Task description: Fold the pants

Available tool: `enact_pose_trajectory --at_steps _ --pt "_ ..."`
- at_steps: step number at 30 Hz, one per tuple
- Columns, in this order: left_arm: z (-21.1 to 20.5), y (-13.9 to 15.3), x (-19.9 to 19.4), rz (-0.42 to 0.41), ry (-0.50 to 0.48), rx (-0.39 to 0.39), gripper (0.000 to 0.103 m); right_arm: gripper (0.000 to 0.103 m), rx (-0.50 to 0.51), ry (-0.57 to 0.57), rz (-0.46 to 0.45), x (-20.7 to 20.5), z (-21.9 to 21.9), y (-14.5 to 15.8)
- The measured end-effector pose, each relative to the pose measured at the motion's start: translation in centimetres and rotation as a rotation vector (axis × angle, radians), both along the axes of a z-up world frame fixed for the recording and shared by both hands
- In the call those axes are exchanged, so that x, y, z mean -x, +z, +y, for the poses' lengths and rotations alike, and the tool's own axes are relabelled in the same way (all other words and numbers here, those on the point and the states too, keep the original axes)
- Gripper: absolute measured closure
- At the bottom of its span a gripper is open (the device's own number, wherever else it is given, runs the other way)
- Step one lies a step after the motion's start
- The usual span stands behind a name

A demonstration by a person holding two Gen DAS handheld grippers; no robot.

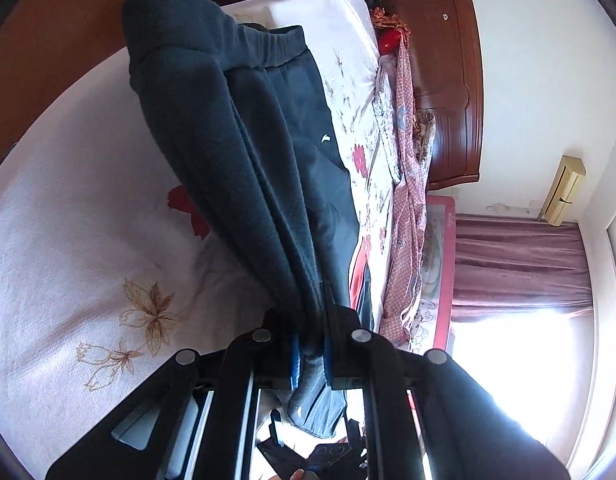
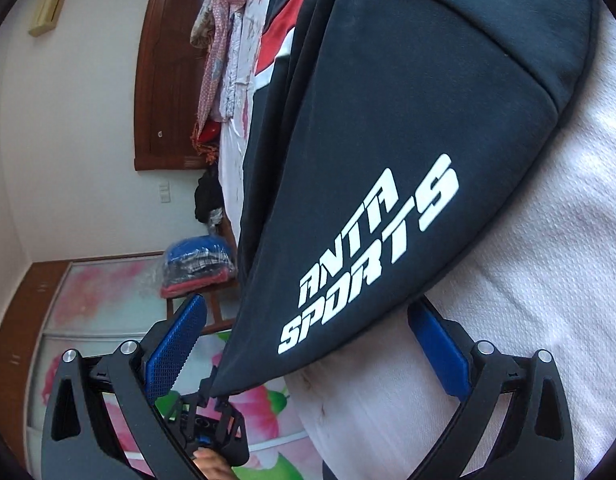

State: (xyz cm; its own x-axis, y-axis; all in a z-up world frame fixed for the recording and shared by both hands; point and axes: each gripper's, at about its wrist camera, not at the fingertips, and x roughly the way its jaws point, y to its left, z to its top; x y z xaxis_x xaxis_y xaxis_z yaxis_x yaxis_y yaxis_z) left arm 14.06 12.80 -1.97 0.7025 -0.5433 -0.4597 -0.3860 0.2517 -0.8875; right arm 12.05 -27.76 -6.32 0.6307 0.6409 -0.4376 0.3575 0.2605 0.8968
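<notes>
A: Left wrist view, biggest thing first: the bed (image 1: 68,220), under a pale pink cover stitched with flowers, and the dark pants (image 1: 236,128) draped along it, waistband toward the headboard end and the rest rising off the cover to the left hand-held gripper (image 1: 310,354). Its jaws are clamped tight on a bunched fold of the fleece-lined cloth.

B: And the right wrist view?

A: A pant leg (image 2: 388,140) printed "ANTA SPORTS" hangs between the blue pads (image 2: 176,340) of the right hand-held gripper (image 2: 304,354), which stand wide apart and don't press the cloth. So it's open, holding nothing.

B: What could go wrong?

A: My guess: only one side is held, so the loose leg may sag or twist and the fold land crooked. The thick bunch in the left jaws could also slip out under the garment's weight. If the right closes where it sits, it may catch just one layer.

B: The room?

A: A wooden headboard (image 1: 448,80), patterned bedding (image 1: 408,200) heaped along the bed's far edge, a mauve curtain (image 1: 516,264) by a bright window, an air conditioner (image 1: 564,188), and a floral sliding wardrobe (image 2: 108,300).
</notes>
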Motion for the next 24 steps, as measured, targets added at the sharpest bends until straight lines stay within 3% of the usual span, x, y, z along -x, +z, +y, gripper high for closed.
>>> enact_pose_trajectory --at_steps 2,4,5,6,7,8,11,18,24 --pt "0.0 -0.4 1.4 -0.004 0.001 -0.004 0.096 0.004 0.038 0.02 0.007 -0.8 0.6 0.2" --pt "-0.1 -0.5 1.7 -0.004 0.004 -0.008 0.096 0.022 0.08 0.042 -0.001 -1.6 1.3 0.6" --pt "-0.1 -0.5 1.8 -0.005 0.006 -0.01 0.096 0.04 0.089 0.067 0.001 -2.0 1.4 0.4" --pt "-0.1 -0.5 2.0 -0.004 0.008 -0.016 0.096 0.078 0.097 0.097 0.001 -2.4 1.9 0.2" --pt "-0.1 -0.5 2.1 -0.003 0.01 -0.019 0.096 0.093 0.13 0.134 0.016 -2.7 2.5 0.0" --pt "-0.1 -0.6 2.3 -0.001 0.01 -0.024 0.096 0.098 0.143 0.164 0.009 -3.0 3.0 -0.2" --pt "-0.1 -0.3 3.2 -0.01 0.024 -0.042 0.096 0.099 0.21 0.203 -0.042 -2.6 3.4 0.7" --pt "-0.9 2.6 7.1 -0.065 0.015 -0.124 0.095 0.099 0.239 0.296 -0.16 -0.1 2.6 4.9" --pt "-1.7 3.6 13.1 -0.029 -0.027 -0.179 0.095 0.099 0.26 0.387 -0.188 4.5 2.2 5.7"
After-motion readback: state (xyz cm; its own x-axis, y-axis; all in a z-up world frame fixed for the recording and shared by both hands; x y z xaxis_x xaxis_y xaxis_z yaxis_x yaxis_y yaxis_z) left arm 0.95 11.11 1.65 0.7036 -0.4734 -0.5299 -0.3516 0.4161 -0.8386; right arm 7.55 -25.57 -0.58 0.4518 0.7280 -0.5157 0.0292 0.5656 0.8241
